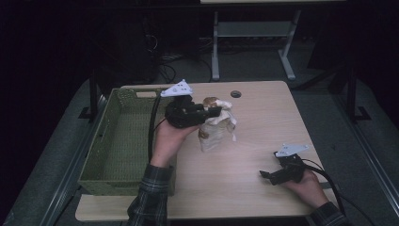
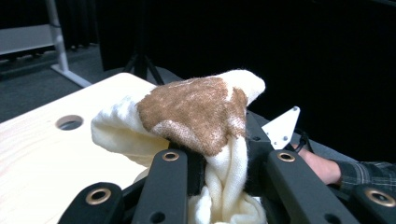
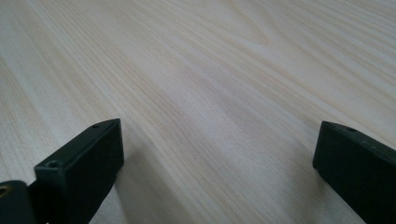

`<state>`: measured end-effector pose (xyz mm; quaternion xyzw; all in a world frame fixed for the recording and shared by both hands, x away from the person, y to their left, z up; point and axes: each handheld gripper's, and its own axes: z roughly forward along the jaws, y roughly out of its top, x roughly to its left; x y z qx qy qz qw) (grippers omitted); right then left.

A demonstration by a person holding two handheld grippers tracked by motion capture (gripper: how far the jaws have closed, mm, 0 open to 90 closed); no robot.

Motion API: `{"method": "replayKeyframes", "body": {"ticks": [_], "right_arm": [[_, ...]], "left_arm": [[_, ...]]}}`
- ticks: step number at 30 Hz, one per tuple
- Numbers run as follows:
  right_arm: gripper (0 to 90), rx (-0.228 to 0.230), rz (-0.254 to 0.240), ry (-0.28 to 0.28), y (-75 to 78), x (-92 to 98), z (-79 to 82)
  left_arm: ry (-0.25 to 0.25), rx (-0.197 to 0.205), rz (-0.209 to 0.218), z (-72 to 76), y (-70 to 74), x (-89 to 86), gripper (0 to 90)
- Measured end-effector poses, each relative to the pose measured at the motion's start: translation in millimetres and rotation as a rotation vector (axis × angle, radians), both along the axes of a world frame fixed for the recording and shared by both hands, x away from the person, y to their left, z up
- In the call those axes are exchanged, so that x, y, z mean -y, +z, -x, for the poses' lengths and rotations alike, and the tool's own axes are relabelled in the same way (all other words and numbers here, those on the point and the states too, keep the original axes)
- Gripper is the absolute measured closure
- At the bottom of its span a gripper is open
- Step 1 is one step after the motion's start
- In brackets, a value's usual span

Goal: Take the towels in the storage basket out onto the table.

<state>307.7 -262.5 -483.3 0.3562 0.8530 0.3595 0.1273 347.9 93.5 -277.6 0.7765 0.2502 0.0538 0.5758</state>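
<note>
Left gripper [image 1: 214,112] pinches a soft, limp cream-and-brown cloth [image 1: 217,126] by its bunched top, likely light; right gripper [image 1: 267,175] rests wide apart near-right.

Left gripper [image 1: 214,112] raised, fingers [image 2: 168,179] clamped tight; right gripper [image 1: 264,175] low, fingers [image 3: 81,161] spread wide.

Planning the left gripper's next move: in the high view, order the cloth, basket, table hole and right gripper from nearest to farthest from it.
1. Cloth: clamped in the left gripper.
2. Basket and table hole: too close to call.
3. Right gripper: farthest, near-right corner.
</note>
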Motion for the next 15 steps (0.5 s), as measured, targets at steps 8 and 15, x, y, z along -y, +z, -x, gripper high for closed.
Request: {"method": "replayKeyframes", "body": {"ticks": [8,15], "right_arm": [[1.4,0.002,-0.001,-0.003,-0.3,6.0,-0.2],[1.4,0.003,0.001,0.011,-0.3,9.5,-0.2]], "left_arm": [[-0.035,-0.014,-0.022,-0.4,-13.7,20.8,75.1],[-0.052,-0.009,-0.058,-0.1,-27.7,40.1,75.1]]}}
